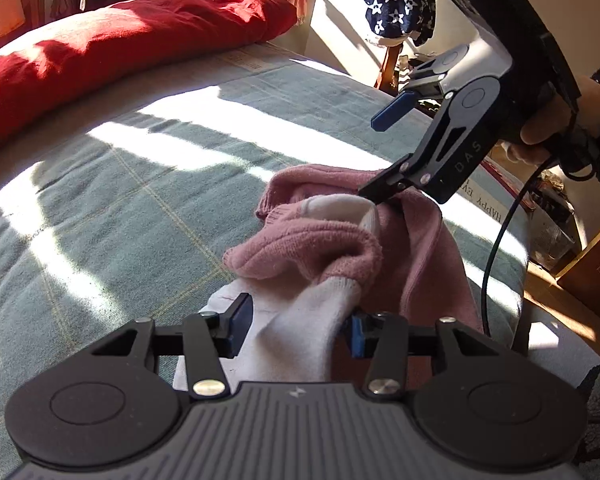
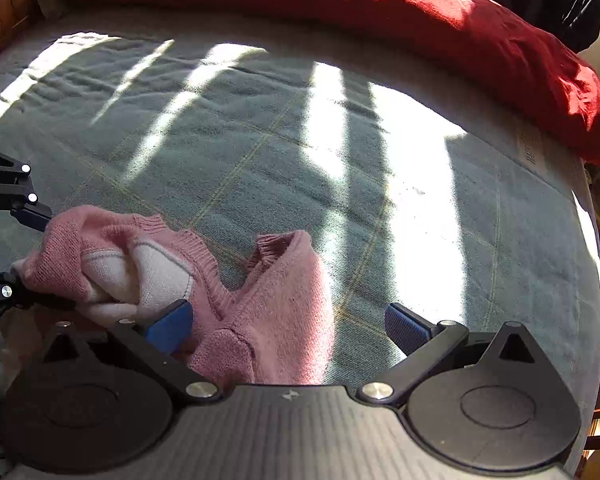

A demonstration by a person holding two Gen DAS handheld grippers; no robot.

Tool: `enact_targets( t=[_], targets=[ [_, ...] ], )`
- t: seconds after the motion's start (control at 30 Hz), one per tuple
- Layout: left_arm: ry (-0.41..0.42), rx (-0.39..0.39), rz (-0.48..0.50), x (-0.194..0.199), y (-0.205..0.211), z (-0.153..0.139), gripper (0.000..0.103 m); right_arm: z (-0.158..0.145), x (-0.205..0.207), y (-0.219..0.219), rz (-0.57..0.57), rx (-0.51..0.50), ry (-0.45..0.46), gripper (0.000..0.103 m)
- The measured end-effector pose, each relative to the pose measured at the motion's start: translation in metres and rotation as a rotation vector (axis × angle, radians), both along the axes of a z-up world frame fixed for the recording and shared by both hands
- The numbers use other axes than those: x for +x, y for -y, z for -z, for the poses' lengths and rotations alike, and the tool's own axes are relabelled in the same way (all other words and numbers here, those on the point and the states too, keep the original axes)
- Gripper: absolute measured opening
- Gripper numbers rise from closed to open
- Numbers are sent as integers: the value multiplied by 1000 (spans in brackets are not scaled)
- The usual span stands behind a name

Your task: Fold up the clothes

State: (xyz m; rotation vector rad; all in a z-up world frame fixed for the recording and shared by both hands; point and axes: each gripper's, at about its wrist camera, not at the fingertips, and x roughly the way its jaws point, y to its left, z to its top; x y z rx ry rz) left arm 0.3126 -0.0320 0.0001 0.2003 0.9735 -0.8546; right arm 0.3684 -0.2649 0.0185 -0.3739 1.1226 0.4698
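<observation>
A pink knit sweater with white parts [image 1: 340, 256] lies bunched on the grey-green checked blanket [image 1: 140, 208] near the bed's right edge. My left gripper [image 1: 298, 326] is at the bottom of its own view, and its blue pads press a white fold of the sweater from both sides. In the right wrist view the left gripper [image 2: 28, 252] enters from the left edge, with the sweater [image 2: 276, 320] bunched in it. My right gripper [image 1: 374, 156] comes down from the upper right, held by a hand. The right gripper [image 2: 286, 326] stands wide open; one finger rests against the sweater and the other is clear of it.
A long red duvet [image 1: 112, 48] lies along the far side of the bed. A dark star-patterned cloth [image 1: 396, 0] hangs on a chair past the bed's right edge. A black cable [image 1: 496, 252] hangs from the right gripper. Sunlit blanket stretches to the left.
</observation>
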Motion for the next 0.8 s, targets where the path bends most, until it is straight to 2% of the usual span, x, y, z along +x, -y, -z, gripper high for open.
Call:
enact_targets(
  t=[0.1,0.2,0.3,0.4,0.43,0.47,0.5,0.57,0.8],
  targets=[
    [-69,28,-50,7,3,0,45,13,9,-4,61,-69,-61,103],
    [-87,71,-75,11,8,-1,45,17,5,1,113,-147,-86,103],
    [-158,71,-106,17,11,2,45,16,7,7,206,-141,-104,103],
    [-204,69,-112,22,17,7,45,25,9,4,252,-102,-152,103],
    [-216,68,-117,23,19,9,44,29,8,1,241,-85,-179,94],
    [-228,70,-126,24,19,9,43,33,7,-1,231,-69,-205,78],
    [-237,73,-133,25,18,8,42,34,6,0,226,-53,-224,74],
    [-239,71,-145,25,14,4,35,29,3,3,211,-38,-239,71],
    [-241,56,-141,35,20,-4,34,20,16,13,230,4,-254,69]
  ],
)
